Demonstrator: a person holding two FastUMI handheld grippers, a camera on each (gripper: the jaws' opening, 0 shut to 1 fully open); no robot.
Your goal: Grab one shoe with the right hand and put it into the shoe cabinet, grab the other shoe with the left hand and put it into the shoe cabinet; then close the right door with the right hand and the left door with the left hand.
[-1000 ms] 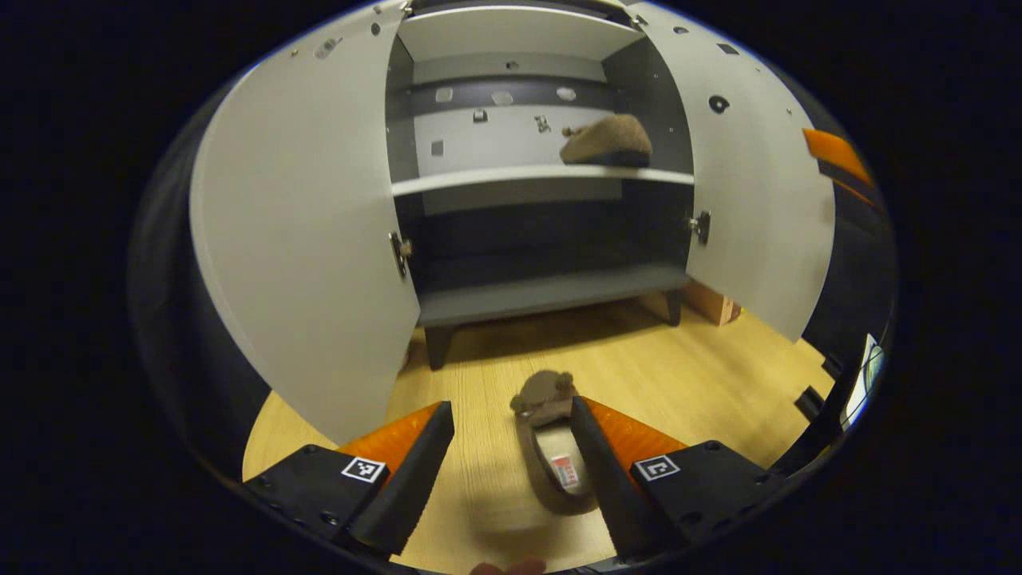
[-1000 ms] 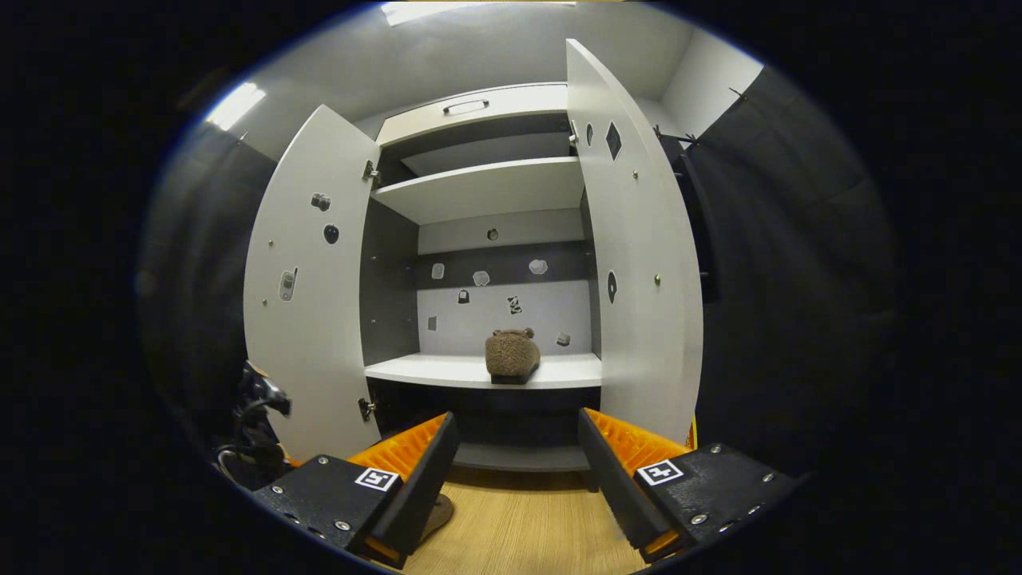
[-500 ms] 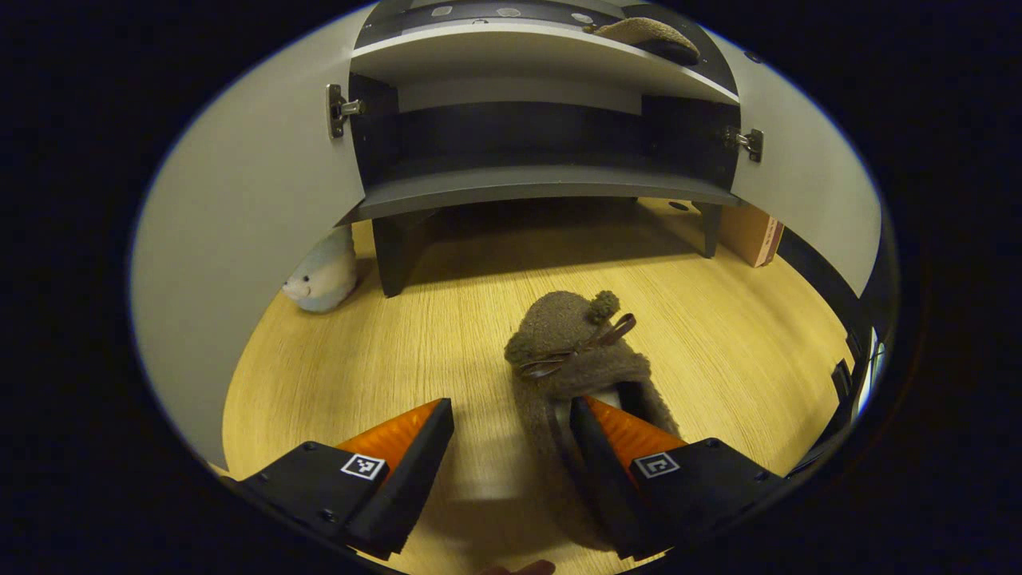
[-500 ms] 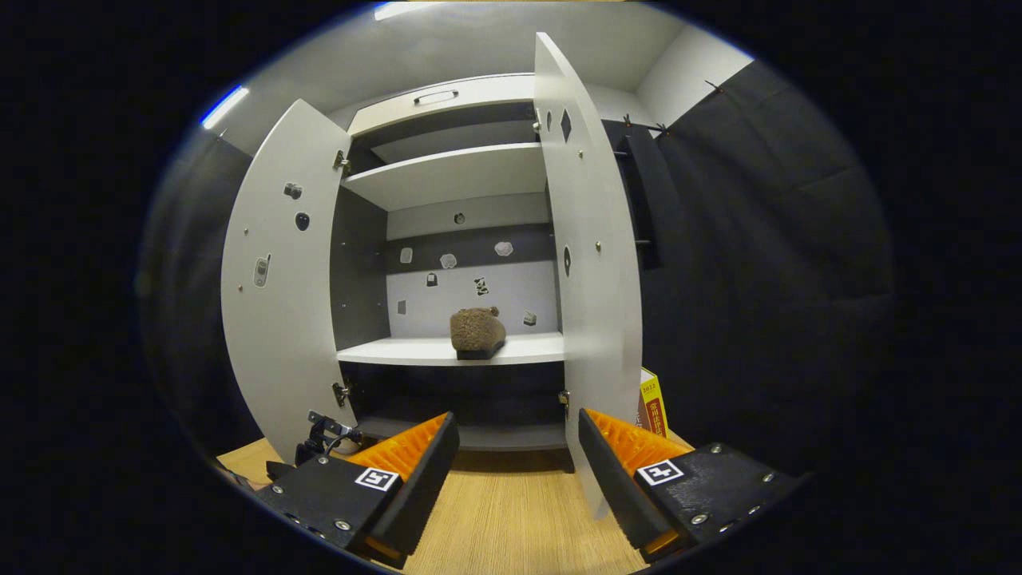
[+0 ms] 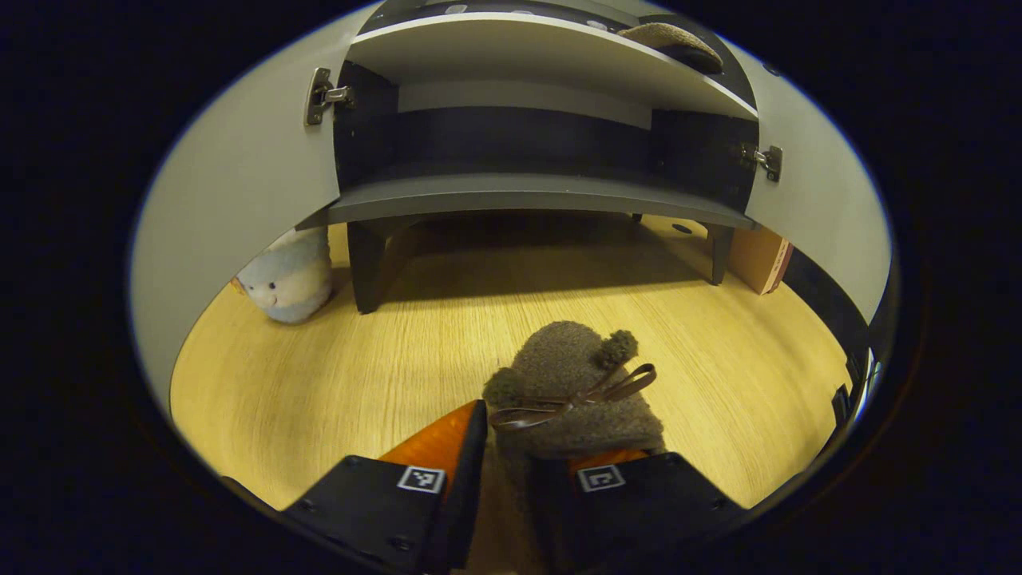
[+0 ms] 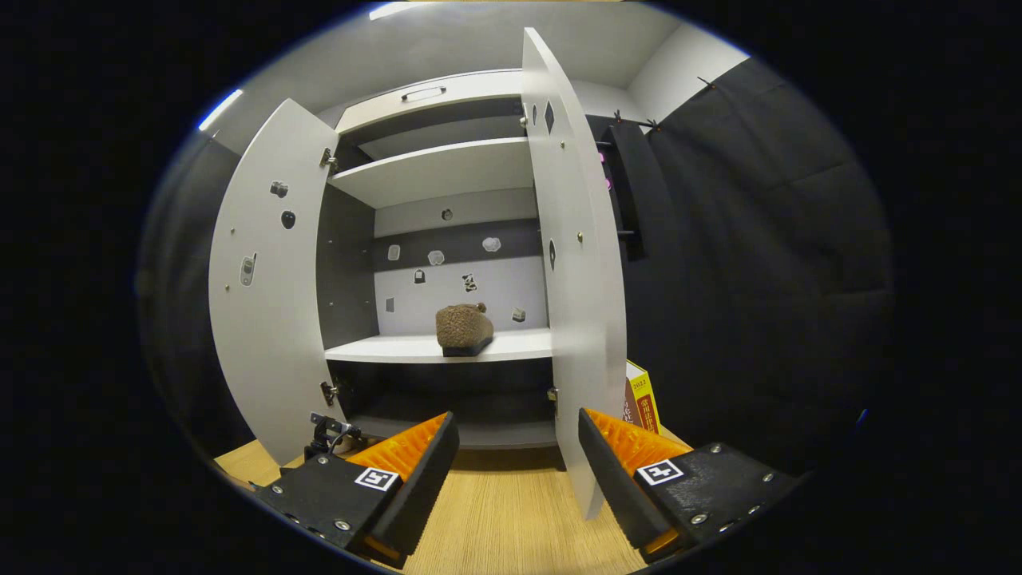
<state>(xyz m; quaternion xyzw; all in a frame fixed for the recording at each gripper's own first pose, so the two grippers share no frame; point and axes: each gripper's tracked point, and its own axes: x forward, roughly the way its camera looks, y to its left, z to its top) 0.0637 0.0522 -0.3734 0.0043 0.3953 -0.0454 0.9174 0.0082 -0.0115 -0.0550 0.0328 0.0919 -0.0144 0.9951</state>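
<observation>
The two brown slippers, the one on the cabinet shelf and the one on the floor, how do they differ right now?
The slipper on the shelf rests inside the shoe cabinet, free of any gripper; the slipper on the floor lies on the wood floor in front of it. The left gripper has its jaws closed around the floor slipper's rear; the right gripper is open and far from the shelf slipper. Both are brown and fuzzy.

Wooden floor (image 5: 335,359) carries a brown fuzzy slipper (image 5: 571,391) at 6 o'clock and a plush toy (image 5: 287,275) at 9 o'clock. Cabinet shelf (image 6: 415,347) bears a second slipper (image 6: 463,327), centre.
</observation>
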